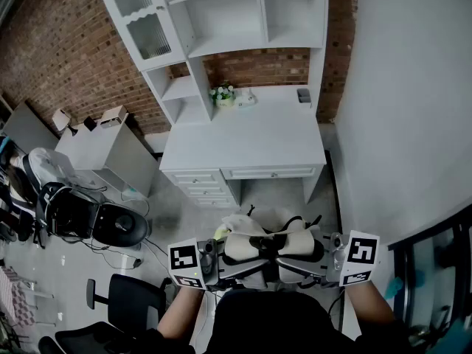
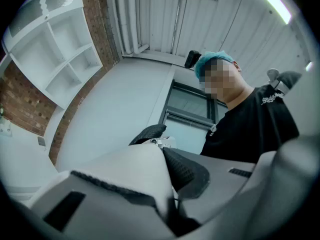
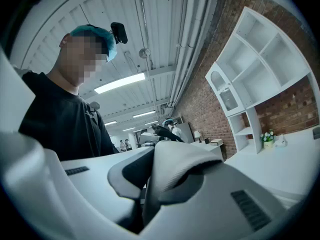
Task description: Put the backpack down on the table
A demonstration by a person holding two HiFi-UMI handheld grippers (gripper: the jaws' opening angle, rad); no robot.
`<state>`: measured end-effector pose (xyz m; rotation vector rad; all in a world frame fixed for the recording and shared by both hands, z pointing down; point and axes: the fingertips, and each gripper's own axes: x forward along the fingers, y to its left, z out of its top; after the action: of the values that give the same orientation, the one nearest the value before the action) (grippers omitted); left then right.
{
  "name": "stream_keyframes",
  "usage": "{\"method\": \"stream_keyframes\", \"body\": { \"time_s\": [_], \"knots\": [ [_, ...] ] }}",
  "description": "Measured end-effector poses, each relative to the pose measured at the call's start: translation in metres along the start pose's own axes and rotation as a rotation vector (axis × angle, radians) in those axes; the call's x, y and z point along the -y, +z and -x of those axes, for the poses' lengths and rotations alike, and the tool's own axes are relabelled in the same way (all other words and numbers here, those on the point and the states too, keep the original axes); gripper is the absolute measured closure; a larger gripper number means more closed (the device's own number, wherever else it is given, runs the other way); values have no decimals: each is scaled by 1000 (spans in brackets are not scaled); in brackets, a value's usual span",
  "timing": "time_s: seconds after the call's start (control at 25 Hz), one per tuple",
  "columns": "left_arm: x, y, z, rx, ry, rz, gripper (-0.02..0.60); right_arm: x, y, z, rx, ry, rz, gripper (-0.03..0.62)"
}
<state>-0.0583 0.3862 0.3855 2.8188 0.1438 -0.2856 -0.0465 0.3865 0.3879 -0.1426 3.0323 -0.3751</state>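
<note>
- The white table [image 1: 251, 135] stands against a brick wall [image 1: 59, 46]. A white shelf unit [image 1: 221, 21] rises from its back edge, and most of the tabletop is bare.
- The backpack [image 1: 265, 245] is not on the table. In the head view it hangs in the air in front of the table's near edge, over the floor and close against the person's body.
- The backpack is cream-white with black padded parts. It sits squarely between the two grippers, which flank it at about the same height.
- The left gripper [image 1: 221, 265] reaches in from the person's left, with its marker cube on the outer side. In the left gripper view, the left gripper [image 2: 172, 196] has its jaws drawn narrow and pinched on a shoulder strap [image 2: 130, 169]. The strap's white face lies over one jaw, and its black mesh padding [image 2: 187, 171] bulges out just past the pinch.
- The right gripper [image 1: 321, 264] mirrors the left one from the other side. In the right gripper view, the right gripper [image 3: 150, 196] also has its jaws narrow and clamped on a strap. This white strap [image 3: 175, 159] folds up and over from the gap between the jaws, and a dark padded edge shows beside it.
- A black office chair [image 1: 122, 301] stands on the floor to the person's left, well apart from the backpack.
- A small potted plant [image 1: 223, 94] sits at the back of the tabletop near the shelf unit.
- A small grey container [image 1: 304, 94] sits at the table's far right corner.
</note>
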Motion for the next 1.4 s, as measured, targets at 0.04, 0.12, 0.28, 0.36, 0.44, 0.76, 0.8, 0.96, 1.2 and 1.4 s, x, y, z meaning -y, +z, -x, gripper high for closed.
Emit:
{"method": "stream_keyframes", "body": {
  "time_s": [0.04,0.12,0.28,0.36,0.44,0.76,0.8,0.96,1.2,1.4],
  "knots": [
    [2,0,-5,-1,-4,-4,528,-1,2,4,5,6,10,546],
    [6,-2,-14,-8,-14,-19,528,-4,4,14,11,18,26,547],
    [10,-9,-31,-24,-12,-60,527,-7,6,32,17,35,24,548],
    [9,-12,-38,-20,2,-67,528,-6,6,38,19,32,10,546],
    [7,-15,-43,-18,12,-65,527,-3,4,43,13,8,22,546],
    [-2,-16,-56,-20,18,-64,528,4,5,55,27,-22,24,546],
    [-4,-15,-59,-21,19,-65,528,5,7,58,27,-20,26,546],
    [-11,-12,-67,-27,21,-66,528,8,10,66,28,-12,38,546],
    [-29,-17,-75,-49,27,-65,528,26,8,76,33,-7,44,546],
    [-39,-11,-76,-46,29,-54,528,36,14,76,29,-10,37,546]
  ]
}}
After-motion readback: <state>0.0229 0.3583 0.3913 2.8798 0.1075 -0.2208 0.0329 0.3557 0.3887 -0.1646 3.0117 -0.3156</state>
